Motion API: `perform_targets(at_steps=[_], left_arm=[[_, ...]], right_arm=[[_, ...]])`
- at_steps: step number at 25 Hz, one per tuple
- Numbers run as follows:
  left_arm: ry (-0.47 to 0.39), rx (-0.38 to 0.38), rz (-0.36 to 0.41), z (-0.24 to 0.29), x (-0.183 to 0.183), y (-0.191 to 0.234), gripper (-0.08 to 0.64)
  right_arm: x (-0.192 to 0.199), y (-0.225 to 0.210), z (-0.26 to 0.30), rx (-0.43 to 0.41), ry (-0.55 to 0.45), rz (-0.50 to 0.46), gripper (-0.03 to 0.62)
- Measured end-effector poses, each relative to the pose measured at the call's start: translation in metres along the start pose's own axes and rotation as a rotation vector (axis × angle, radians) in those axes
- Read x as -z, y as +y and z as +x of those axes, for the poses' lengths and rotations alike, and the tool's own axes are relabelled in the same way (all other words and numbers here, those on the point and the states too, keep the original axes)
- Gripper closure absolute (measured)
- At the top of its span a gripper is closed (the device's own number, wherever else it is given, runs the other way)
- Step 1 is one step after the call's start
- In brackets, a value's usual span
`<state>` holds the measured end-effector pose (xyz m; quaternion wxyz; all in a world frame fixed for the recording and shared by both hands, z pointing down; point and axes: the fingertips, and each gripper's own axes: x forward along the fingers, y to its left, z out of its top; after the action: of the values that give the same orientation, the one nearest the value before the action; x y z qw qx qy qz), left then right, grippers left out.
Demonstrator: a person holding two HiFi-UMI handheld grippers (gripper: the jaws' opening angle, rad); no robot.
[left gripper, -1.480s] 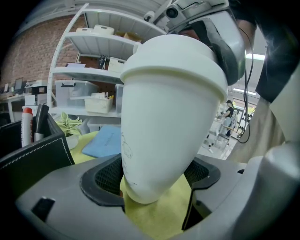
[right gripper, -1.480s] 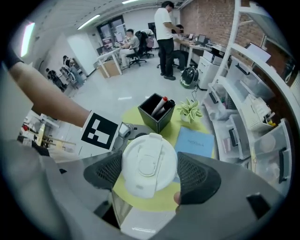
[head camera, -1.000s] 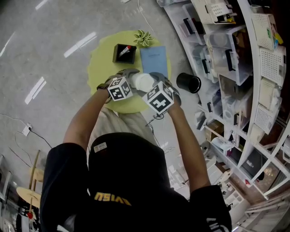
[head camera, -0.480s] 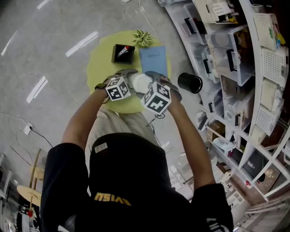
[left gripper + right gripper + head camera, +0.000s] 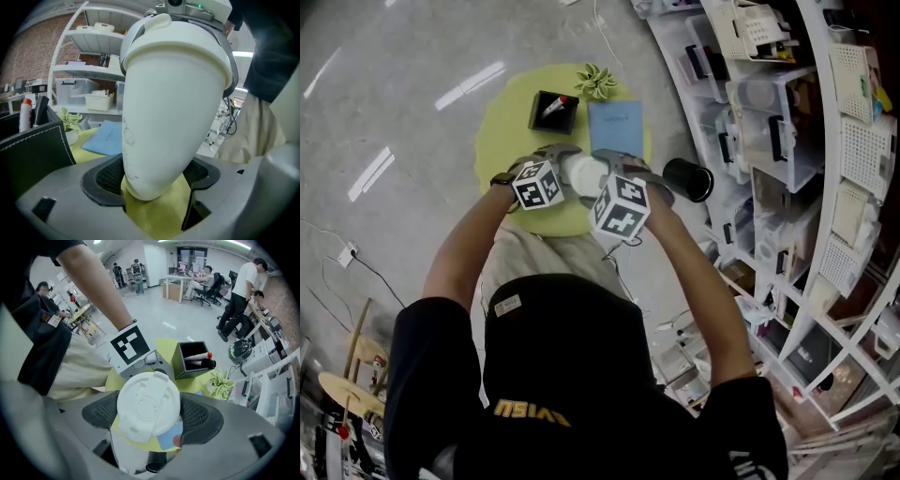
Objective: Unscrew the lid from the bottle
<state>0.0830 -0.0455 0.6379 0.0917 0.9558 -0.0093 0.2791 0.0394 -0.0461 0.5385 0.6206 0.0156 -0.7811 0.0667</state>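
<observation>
A white bottle (image 5: 584,172) is held in the air above a round yellow table (image 5: 506,131), lying between the two grippers. My left gripper (image 5: 566,170) is shut on the narrow bottom end of the bottle (image 5: 168,108), with a black pad (image 5: 105,176) pressing on each side. My right gripper (image 5: 606,174) faces it from the other end. In the right gripper view, the white flip-top lid (image 5: 147,404) fills the gap and both pads (image 5: 201,416) touch its rim. The lid (image 5: 183,42) still sits on the bottle.
On the table stand a black pen holder (image 5: 553,110), a small green plant (image 5: 598,79) and a blue notebook (image 5: 617,125). A black cup (image 5: 689,178) is beside the table's right edge. White shelves with plastic bins (image 5: 787,141) run along the right. People work at desks in the distance.
Both grippers and the bottle have drifted slightly left and up in the head view. The right gripper's marker cube has turned a little. Both grips are unchanged.
</observation>
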Motion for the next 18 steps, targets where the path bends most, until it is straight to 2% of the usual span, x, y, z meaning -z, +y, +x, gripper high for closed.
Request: perform_targets(at_steps=[6, 13, 16, 18], left_arm=[[0.002, -0.026, -0.004, 0.0014, -0.0012, -0.0003, 0.167], [0.009, -0.042, -0.008, 0.0006, 0.0018, 0.0034, 0.167], [0.063, -0.046, -0.051, 0.0007, 0.0049, 0.0045, 0.164], [0.111, -0.075, -0.099, -0.0019, 0.0085, 0.003, 0.164]], right_arm=[[0.0019, 0.0031, -0.0015, -0.024, 0.004, -0.069, 0.189], [0.0007, 0.0041, 0.0018, -0.051, 0.03, -0.192, 0.187], [0.0006, 0.004, 0.0039, -0.046, 0.032, -0.204, 0.187], [0.001, 0.0055, 0.0045, -0.044, 0.042, -0.2, 0.186]])
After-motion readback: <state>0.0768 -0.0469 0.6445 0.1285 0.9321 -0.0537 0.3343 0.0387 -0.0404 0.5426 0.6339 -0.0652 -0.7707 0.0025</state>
